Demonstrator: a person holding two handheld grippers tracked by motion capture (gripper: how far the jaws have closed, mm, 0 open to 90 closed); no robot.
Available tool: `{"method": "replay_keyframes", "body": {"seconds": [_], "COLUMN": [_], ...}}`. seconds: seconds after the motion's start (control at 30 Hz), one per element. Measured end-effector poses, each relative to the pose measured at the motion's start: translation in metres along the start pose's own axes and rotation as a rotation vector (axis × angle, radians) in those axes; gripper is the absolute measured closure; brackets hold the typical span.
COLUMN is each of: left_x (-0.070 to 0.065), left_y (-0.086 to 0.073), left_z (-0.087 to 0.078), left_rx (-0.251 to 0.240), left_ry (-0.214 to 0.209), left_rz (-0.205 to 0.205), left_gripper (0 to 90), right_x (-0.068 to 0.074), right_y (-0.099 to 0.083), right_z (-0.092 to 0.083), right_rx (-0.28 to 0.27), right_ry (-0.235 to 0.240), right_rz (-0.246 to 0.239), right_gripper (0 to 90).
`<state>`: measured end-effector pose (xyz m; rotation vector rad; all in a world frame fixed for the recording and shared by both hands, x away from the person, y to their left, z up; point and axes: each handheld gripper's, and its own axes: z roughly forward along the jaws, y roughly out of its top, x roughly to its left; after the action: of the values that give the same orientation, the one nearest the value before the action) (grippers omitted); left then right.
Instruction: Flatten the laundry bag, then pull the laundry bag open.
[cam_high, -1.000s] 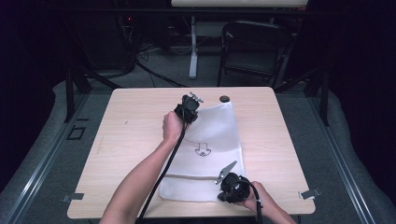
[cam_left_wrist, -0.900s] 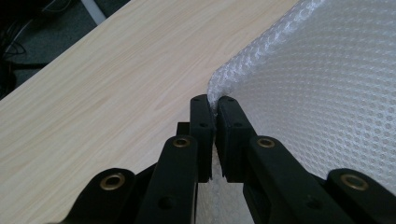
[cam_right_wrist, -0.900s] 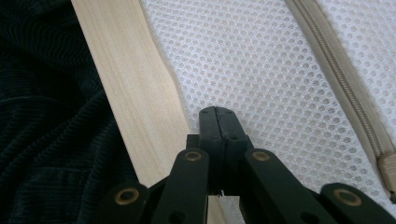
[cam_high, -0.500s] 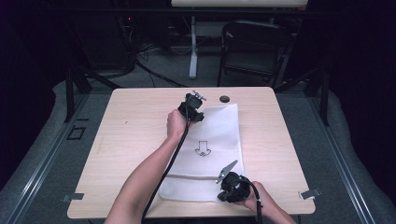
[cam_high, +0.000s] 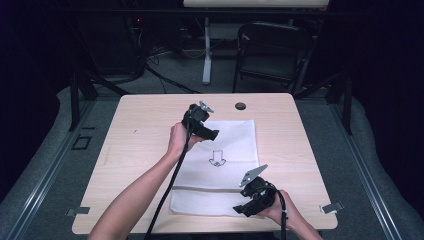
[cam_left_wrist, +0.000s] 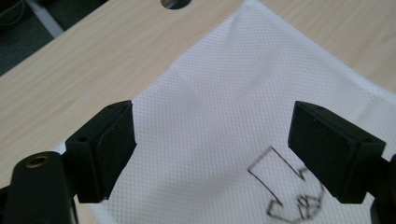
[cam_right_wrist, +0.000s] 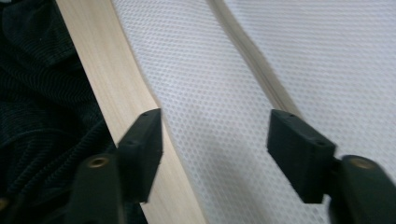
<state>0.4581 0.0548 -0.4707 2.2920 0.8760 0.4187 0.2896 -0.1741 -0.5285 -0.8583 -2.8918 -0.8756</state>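
White cloth (cam_high: 222, 162) lies flat on the table (cam_high: 140, 130), long axis running from my near edge toward the far edge. It is in two parts: a big panel with a drawn arrow (cam_high: 216, 158) in its middle, and a narrower band (cam_high: 205, 202) along the near edge. Can't tell whether that band is a folded-over flap or a separate strip; a thin line of wood shows between band and panel in the right gripper view.

Left gripper (cam_high: 204, 130): hangs over the far-left corner of the cloth. Jaws have just been opening and now stand wide; nothing between them. In the left gripper view the fabric lies below both pads, the arrow (cam_left_wrist: 287, 186) toward the right-hand one, bare wood and a dark grommet hole (cam_left_wrist: 175, 3) beyond.

Right gripper (cam_high: 246, 206): sits at the near edge, over the right end of the band. Jaws have just been opening too, wide now, empty. In the right gripper view the band (cam_right_wrist: 210, 126) runs lengthwise up between the pads, with the table's edge strip (cam_right_wrist: 116, 93) to one side.

Relation that matters: both sets of fingers sit above the cloth, not on it. The two grippers are at diagonal ends: left at the far corner, right at the near edge. My right is the nearer hand for the band, my left for the far hem. Judgement: any new pinch means coming straight down onto an edge, since the cloth is flat and offers no raised lip.
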Motion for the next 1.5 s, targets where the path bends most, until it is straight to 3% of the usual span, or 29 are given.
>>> {"method": "replay_keyframes", "body": {"seconds": [0.1,0.17,0.3,0.47,0.57,0.77,0.97,1.03,1.27,1.4,1.5], "left_x": [-0.004,-0.011,-0.022,-0.033,-0.039,-0.05,-0.053,-0.054,-0.064,-0.072,-0.078], "left_y": [-0.018,-0.028,-0.052,-0.07,-0.08,-0.088,-0.093,-0.094,-0.093,-0.092,-0.093], "left_z": [-0.011,-0.016,-0.026,-0.036,-0.043,-0.049,-0.05,-0.049,-0.043,-0.04,-0.036], "left_rx": [0.001,0.014,0.038,0.08,0.088,0.073,0.066,0.071,0.077,0.065,0.058], "left_ry": [-0.027,-0.015,-0.037,-0.015,-0.019,-0.067,-0.127,-0.151,-0.176,-0.2,-0.208], "left_rz": [0.001,0.016,0.033,0.096,0.102,0.102,0.073,0.077,0.106,0.133,0.143], "left_gripper": [12.7,11.8,10.7,8.5,7.6,6.9,5.6,4.7,4.1,3.5,2.7], "right_x": [-0.007,-0.009,-0.015,-0.017,-0.018,-0.024,-0.03,-0.031,-0.033,-0.034,-0.037], "right_y": [-0.003,-0.005,-0.014,-0.021,-0.024,-0.028,-0.033,-0.033,-0.035,-0.037,-0.036], "right_z": [-0.01,-0.018,-0.03,-0.037,-0.041,-0.043,-0.044,-0.044,-0.042,-0.04,-0.038], "right_rx": [-0.014,-0.025,-0.046,-0.04,-0.047,-0.041,-0.037,-0.048,-0.029,-0.038,-0.03], "right_ry": [-0.04,-0.06,-0.073,-0.109,-0.127,-0.167,-0.189,-0.191,-0.208,-0.218,-0.206], "right_rz": [0.031,0.042,0.075,0.096,0.108,0.138,0.172,0.174,0.18,0.208,0.204], "right_gripper": [19.6,16.0,14.6,13.5,13.6,14.8,15.9,15.9,18.8,27.8,43.9]}}
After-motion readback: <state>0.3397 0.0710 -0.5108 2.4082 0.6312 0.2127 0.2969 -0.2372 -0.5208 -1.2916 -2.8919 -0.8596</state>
